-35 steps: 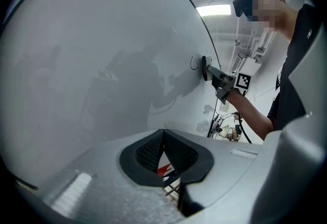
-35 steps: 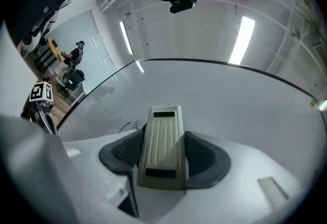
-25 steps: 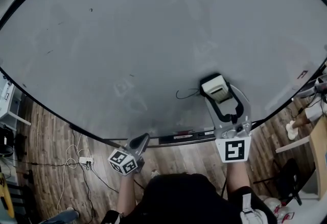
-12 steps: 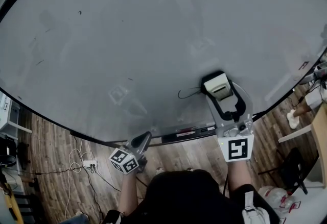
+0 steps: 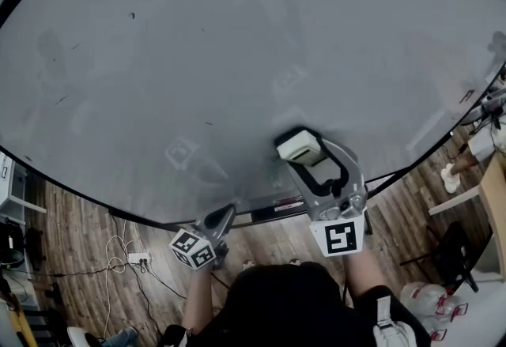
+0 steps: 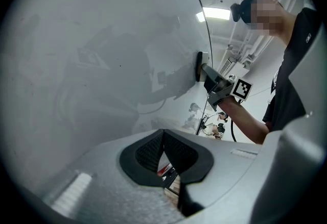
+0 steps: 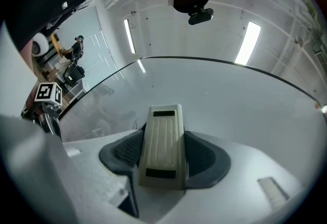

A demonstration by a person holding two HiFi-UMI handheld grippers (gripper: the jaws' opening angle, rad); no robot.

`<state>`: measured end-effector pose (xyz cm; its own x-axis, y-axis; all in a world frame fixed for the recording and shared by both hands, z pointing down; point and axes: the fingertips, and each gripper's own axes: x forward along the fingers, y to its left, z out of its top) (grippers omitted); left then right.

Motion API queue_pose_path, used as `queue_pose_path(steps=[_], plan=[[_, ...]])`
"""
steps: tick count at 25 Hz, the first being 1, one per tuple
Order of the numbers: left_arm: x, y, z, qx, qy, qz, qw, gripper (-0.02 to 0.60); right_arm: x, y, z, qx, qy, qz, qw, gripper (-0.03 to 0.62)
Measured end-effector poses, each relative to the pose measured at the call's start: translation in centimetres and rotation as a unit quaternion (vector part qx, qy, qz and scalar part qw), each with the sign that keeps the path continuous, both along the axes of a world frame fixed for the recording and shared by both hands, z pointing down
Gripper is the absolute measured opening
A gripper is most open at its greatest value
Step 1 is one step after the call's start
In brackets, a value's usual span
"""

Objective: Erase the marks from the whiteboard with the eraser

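The grey-white whiteboard [image 5: 237, 61] fills most of the head view. My right gripper [image 5: 304, 149] is shut on the cream eraser [image 5: 299, 148], which is pressed flat against the board's lower middle. In the right gripper view the ribbed eraser [image 7: 162, 146] sits between the dark pads, with a short black stroke [image 7: 136, 123] just to its left. A few dark specks [image 5: 132, 16] remain on the upper left of the board. My left gripper [image 5: 221, 216] is shut and empty, held low by the board's bottom edge. The left gripper view shows the eraser [image 6: 199, 66] side-on against the board.
A tray along the board's lower edge holds a marker [image 5: 277, 207]. Below is wood floor with loose cables [image 5: 118, 247] and a white power strip [image 5: 136, 258]. Furniture and equipment [image 5: 474, 148] stand past the board's right edge.
My right gripper has slid the eraser left and slightly down over the black curved line, which no longer shows in the head view. The left gripper has stayed put.
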<state>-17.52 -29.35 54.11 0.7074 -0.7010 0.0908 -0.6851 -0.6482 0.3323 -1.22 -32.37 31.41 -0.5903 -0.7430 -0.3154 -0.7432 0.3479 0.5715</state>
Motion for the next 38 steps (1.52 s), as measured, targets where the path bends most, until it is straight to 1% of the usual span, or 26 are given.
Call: queue_pose_path(steps=[4,7,10,13,17,21,28,33,36,38], plan=[[0.0,0.1,0.0,-0.001,-0.002,0.003,1.0000,0.011,-2.4,0.6,1.2,0.001,0.023,-0.020,1.000,0.255],[0.5,0.2,0.0,-0.001,-0.001,0.004,1.0000,0.011,-4.5,1.1,2.6,0.003,0.060,-0.037,0.997,0.255],[0.9,0.5,-0.1,0.000,-0.002,0.002,1.0000,0.011,-6.1,1.4,3.7,0.009,0.101,-0.037,0.994,0.255],[0.9,0.8,-0.1,-0.001,-0.004,-0.004,1.0000,0.011,-6.5,1.6,4.2,0.011,0.114,-0.038,0.993,0.255],[0.9,1.3,-0.2,0.001,-0.005,-0.017,0.9998,0.011,-6.1,1.7,4.0,0.013,0.120,-0.045,0.992,0.255],[1.0,1.6,-0.3,0.002,-0.003,-0.024,0.9997,0.011,-5.1,1.6,3.4,0.004,0.102,-0.046,0.994,0.255],[1.8,1.6,-0.2,0.002,-0.005,-0.022,0.9997,0.011,-1.2,0.7,1.1,0.023,0.078,-0.019,0.997,0.255],[3.3,1.1,-0.6,0.011,-0.002,-0.010,0.9999,0.011,3.2,-0.4,0.2,0.027,0.056,0.018,0.998,0.255],[4.3,0.8,-0.8,0.016,-0.001,0.002,0.9999,0.011,6.1,-1.1,0.1,0.011,0.031,0.044,0.998,0.255],[4.2,0.5,-0.7,0.015,-0.001,0.008,0.9999,0.011,7.1,-1.6,0.3,-0.004,0.011,0.057,0.998,0.255]])
